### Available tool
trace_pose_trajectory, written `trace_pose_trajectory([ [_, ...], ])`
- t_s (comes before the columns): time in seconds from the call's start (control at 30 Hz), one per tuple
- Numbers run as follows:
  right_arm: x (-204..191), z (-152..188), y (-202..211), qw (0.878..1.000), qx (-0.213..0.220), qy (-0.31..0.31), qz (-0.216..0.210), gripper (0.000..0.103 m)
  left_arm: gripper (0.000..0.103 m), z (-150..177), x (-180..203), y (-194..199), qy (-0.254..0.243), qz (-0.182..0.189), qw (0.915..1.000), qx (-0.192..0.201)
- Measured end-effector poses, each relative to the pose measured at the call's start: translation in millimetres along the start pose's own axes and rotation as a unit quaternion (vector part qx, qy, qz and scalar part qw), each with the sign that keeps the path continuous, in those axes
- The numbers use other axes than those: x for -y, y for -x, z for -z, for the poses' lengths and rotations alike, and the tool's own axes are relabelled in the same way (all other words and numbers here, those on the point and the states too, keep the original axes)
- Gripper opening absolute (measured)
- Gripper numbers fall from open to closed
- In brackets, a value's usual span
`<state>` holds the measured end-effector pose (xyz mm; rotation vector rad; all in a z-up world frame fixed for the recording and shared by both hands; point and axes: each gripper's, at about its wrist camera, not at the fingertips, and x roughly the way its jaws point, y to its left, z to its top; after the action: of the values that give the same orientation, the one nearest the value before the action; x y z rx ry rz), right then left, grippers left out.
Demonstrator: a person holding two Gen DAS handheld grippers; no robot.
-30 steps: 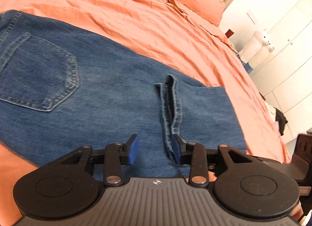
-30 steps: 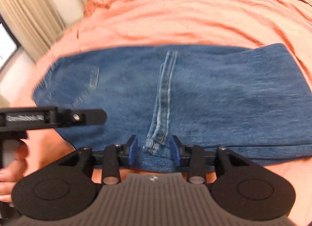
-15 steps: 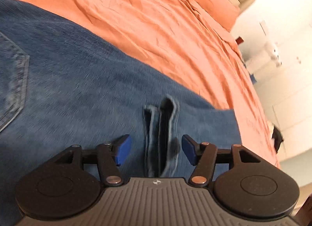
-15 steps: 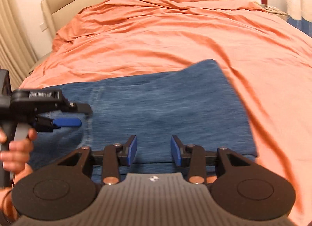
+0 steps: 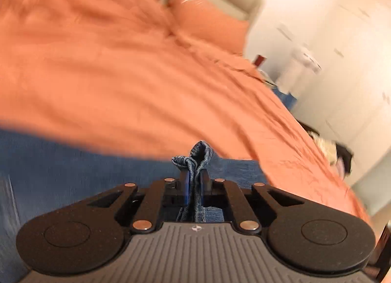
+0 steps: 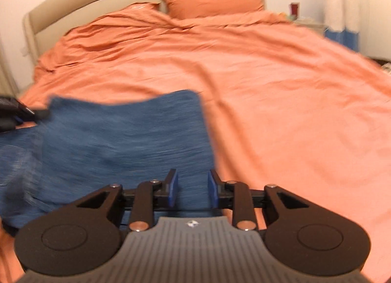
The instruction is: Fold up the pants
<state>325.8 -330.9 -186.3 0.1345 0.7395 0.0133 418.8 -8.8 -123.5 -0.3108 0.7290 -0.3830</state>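
Left wrist view showed my left gripper clamped tight on the bunched hems of the pants, which lay folded across the orange bed. My right gripper hung over the fold's near corner, its jaws closing — no denim visibly pinched between them. I judged the risk plain: a thin bite on that hem could slip, or one-sided pulling could skew the fold.

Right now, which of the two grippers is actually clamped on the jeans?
The left gripper: its pads pinch a bunched hem of the jeans. The right gripper is closing, pads apart, gripping no denim.
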Motion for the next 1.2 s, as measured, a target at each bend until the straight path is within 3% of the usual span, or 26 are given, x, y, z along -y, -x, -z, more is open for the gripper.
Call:
trace_pose_trajectory([
  [0.1,11,-4,2,1.000,0.000,-0.015,0.000,0.014,0.008,-17,-1,-14,-0.023,-0.040,0.9982,-0.037],
  [0.23,14,-10,-5,1.000,-0.001,-0.015,0.005,0.006,0.008,1,-30,-53,-0.021,-0.093,0.9910,-0.094],
  [0.43,6,-46,-50,1.000,-0.014,-0.003,-0.028,0.002,0.009,25,-50,-80,-0.015,-0.102,0.9882,-0.113],
  [0.67,-13,-101,-128,0.999,-0.030,-0.002,-0.026,0.002,0.011,26,-58,-84,0.011,-0.095,0.9884,-0.118],
  [0.83,-29,-98,-175,0.994,-0.095,0.044,0.003,0.002,0.012,28,-60,-88,0.024,-0.101,0.9881,-0.114],
  [0.93,-31,-94,-183,0.993,-0.099,0.057,0.010,0.000,0.012,27,-62,-88,0.026,-0.097,0.9882,-0.116],
  [1.03,-36,-98,-178,0.992,-0.107,0.062,0.020,0.000,0.021,25,-60,-84,0.018,-0.106,0.9870,-0.120],
  [1.2,-41,-87,-131,0.993,-0.080,0.088,0.023,0.004,0.045,24,-30,-62,-0.060,-0.151,0.9812,-0.104],
])
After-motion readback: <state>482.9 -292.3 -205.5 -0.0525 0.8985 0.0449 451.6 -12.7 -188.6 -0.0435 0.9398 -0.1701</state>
